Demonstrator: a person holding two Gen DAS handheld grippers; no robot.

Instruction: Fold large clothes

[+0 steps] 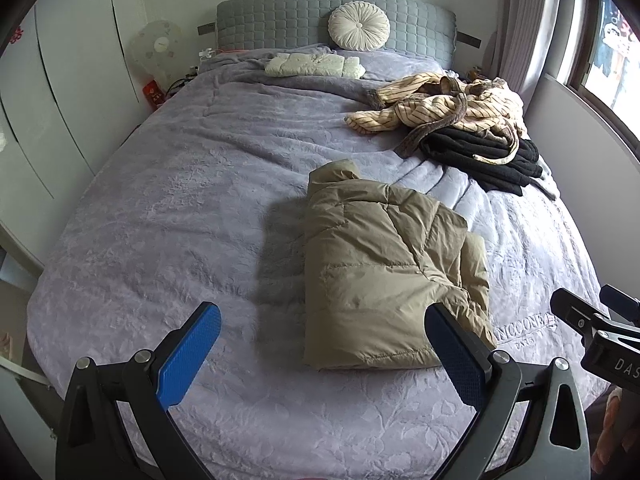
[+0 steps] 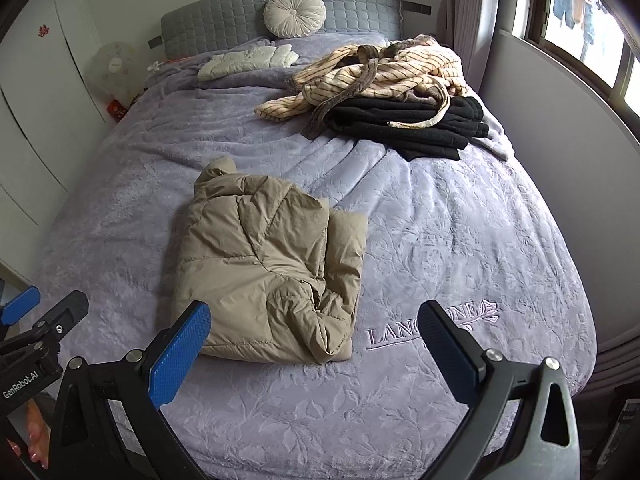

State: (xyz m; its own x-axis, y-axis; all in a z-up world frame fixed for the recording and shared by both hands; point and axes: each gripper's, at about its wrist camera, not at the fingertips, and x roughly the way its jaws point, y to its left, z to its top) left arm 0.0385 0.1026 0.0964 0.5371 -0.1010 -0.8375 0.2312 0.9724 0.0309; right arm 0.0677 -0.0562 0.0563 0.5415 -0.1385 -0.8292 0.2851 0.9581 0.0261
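A tan puffer jacket (image 1: pixel 380 272) lies folded into a compact rectangle on the lilac bedspread (image 1: pixel 180 220); it also shows in the right wrist view (image 2: pixel 268 272). My left gripper (image 1: pixel 324 344) is open and empty, held above the near bed edge just short of the jacket's near end. My right gripper (image 2: pixel 316 340) is open and empty, hovering over the jacket's near right corner. The right gripper's body shows at the right edge of the left wrist view (image 1: pixel 592 320).
A striped cream garment (image 2: pixel 380 72) lies tangled on a folded black garment (image 2: pixel 412 124) at the far right of the bed. A white folded item (image 2: pixel 248 60) and round cushion (image 2: pixel 294 14) sit by the grey headboard. A wardrobe stands left, a window right.
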